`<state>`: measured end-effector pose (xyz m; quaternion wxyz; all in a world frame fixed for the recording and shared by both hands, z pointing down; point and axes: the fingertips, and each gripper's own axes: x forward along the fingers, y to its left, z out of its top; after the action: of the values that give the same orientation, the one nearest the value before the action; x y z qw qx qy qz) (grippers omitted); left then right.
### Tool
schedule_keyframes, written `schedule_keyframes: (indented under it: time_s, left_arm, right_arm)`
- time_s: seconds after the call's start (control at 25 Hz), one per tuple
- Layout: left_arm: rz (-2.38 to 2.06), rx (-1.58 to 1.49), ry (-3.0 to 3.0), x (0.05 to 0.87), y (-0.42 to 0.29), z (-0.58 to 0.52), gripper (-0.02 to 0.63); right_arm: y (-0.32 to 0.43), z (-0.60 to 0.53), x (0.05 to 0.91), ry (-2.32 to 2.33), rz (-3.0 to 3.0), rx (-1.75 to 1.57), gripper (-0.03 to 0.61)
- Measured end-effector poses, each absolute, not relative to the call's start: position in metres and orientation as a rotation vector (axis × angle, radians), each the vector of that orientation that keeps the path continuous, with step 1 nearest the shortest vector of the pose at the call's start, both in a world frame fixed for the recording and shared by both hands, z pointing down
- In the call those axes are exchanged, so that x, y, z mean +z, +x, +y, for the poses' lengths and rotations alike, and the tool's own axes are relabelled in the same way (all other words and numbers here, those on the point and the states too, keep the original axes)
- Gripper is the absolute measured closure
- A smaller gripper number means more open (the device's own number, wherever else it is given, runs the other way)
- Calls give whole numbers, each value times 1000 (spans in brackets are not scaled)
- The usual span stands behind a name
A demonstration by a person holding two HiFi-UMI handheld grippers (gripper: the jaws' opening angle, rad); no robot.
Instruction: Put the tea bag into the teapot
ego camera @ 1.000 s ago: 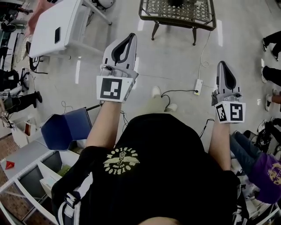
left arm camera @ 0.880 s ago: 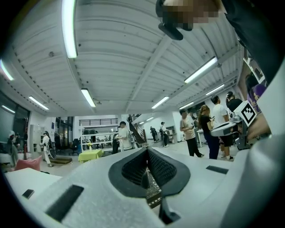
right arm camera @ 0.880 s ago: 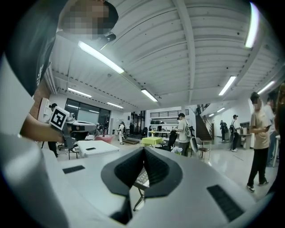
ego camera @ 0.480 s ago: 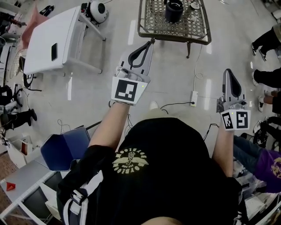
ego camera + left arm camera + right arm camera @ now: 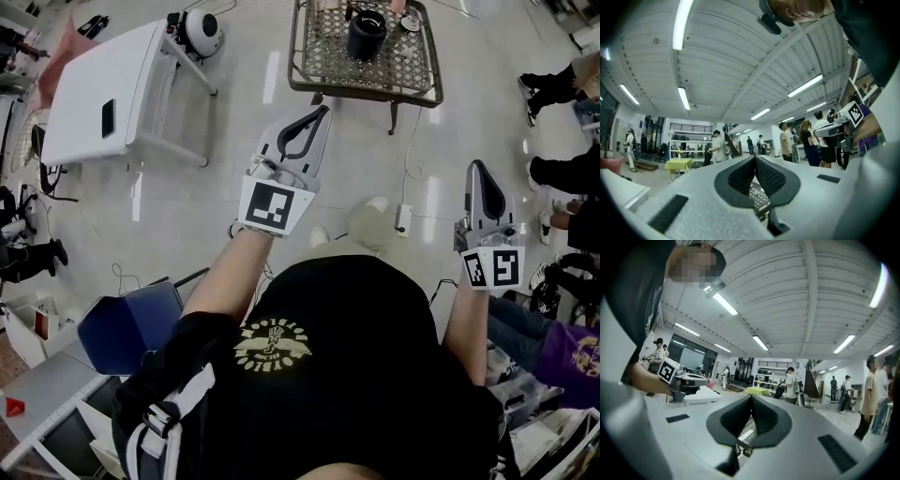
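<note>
Held left gripper [image 5: 322, 111] and right gripper [image 5: 477, 166] level, jaws together, empty, well apart from teapot [image 5: 366, 33]. Spotted no tea bag; nothing done yet.

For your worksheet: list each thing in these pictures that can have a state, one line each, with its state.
left gripper: shut, holding nothing.
right gripper: shut, holding nothing.
teapot: upright on the mesh table, far from both grippers; whether it has a lid on cannot be told.
</note>
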<state>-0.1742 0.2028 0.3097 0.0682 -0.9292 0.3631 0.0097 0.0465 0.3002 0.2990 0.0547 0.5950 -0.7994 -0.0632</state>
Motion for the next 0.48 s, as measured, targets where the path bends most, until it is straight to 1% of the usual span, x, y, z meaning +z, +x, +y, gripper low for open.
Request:
schedule_keyframes:
  time_s: [0.2, 0.48]
  left_arm:
    - [1135, 5, -2763, 303, -178, 187, 618]
    - [1143, -92, -2751, 316, -175, 159, 618]
  right_arm:
    - [55, 283, 300, 1817, -2456, -199, 569]
    - [61, 247, 314, 1798, -2477, -156, 569]
